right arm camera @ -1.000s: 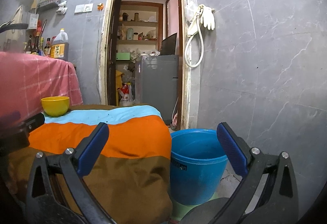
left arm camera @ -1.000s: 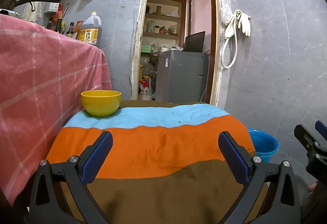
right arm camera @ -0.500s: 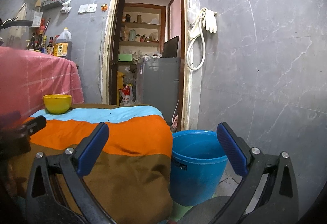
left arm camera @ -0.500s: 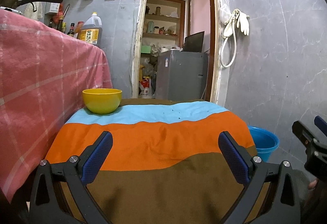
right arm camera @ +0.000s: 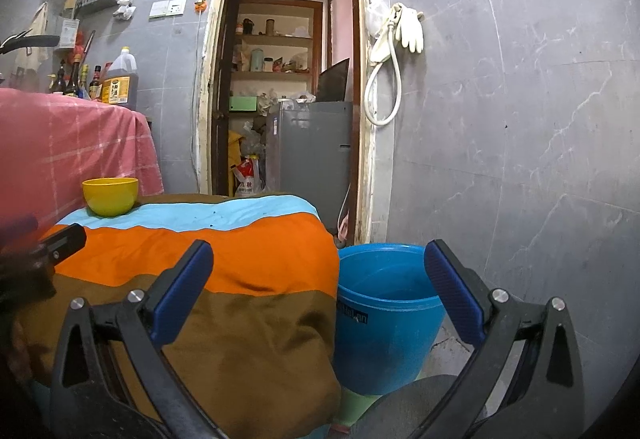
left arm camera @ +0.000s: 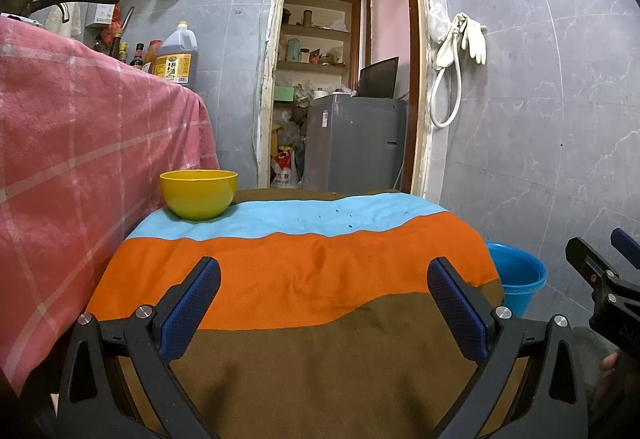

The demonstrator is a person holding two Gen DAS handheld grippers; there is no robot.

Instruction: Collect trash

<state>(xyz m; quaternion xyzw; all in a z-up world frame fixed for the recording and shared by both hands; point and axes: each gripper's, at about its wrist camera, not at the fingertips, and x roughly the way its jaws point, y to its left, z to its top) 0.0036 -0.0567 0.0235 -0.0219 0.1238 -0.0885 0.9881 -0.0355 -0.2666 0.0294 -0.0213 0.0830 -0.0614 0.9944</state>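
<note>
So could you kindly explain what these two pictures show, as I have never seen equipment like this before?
No robot here: a person holds a two-fingered tool in each hand, each carrying a forward-looking fisheye camera. One picture comes from the left tool, the other from the right tool. Both are open and hold nothing. Ahead is a surface draped in a blue, orange and brown striped blanket, with a round yellow plastic bowl at its far left corner. A blue plastic bucket stands on the floor to the right.

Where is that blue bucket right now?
The blue bucket stands on the floor at the right end of the striped cloth-covered table, below the doorway; the right camera sees it close, the left camera only its rim.
</note>
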